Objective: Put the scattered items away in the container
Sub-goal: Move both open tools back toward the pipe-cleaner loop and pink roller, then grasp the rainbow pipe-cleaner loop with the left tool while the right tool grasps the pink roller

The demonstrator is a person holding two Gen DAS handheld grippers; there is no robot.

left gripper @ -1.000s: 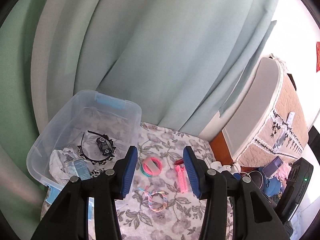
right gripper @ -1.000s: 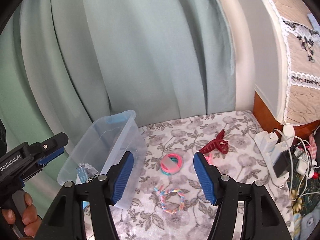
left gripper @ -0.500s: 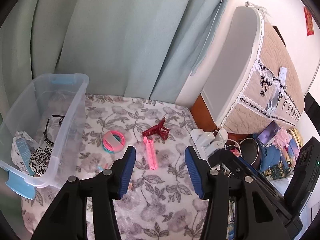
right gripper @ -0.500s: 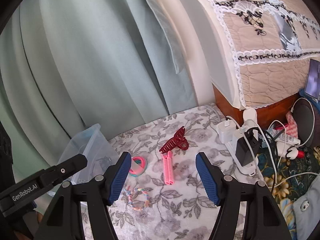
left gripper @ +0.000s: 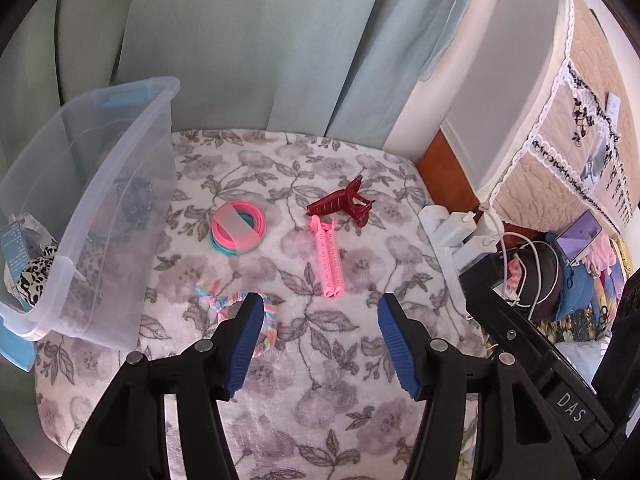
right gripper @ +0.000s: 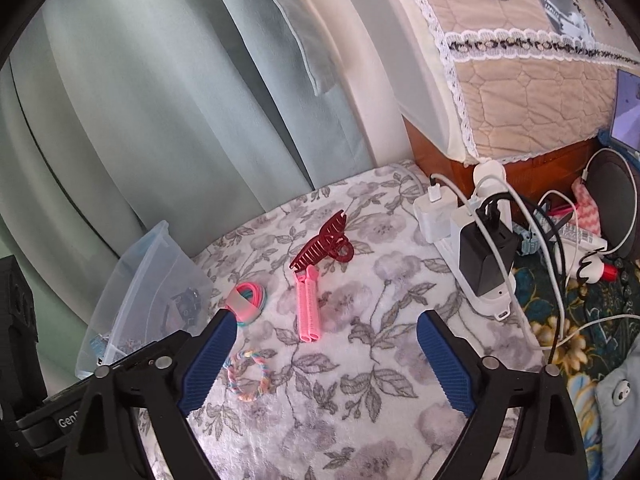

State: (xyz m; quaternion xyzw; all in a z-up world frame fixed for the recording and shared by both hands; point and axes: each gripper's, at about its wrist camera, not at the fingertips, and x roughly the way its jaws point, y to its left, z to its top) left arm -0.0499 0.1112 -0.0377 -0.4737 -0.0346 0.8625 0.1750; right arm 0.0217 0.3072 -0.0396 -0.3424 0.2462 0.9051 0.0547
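Lengthwise, pink hair clip (left gripper: pixel 329 257) pointing toward dark red claw clip (left gripper: pixel 341 203)

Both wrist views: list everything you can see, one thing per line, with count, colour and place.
container: one, clear plastic with blue latches, left edge of the floral cloth, already holding some items
floral cloth: one, white with grey flowers, covers the surface
hair tie bundle: one, pink and teal, beside the container
claw clip: one, dark red, mid cloth toward the curtain
hair roller clip: one, pink, just in front of the claw clip
braided tie: one, pastel, near edge of the cloth
power strip with chargers: one, white, right of the cloth
curtain: pale green, behind
left gripper: open, empty
right gripper: open, empty
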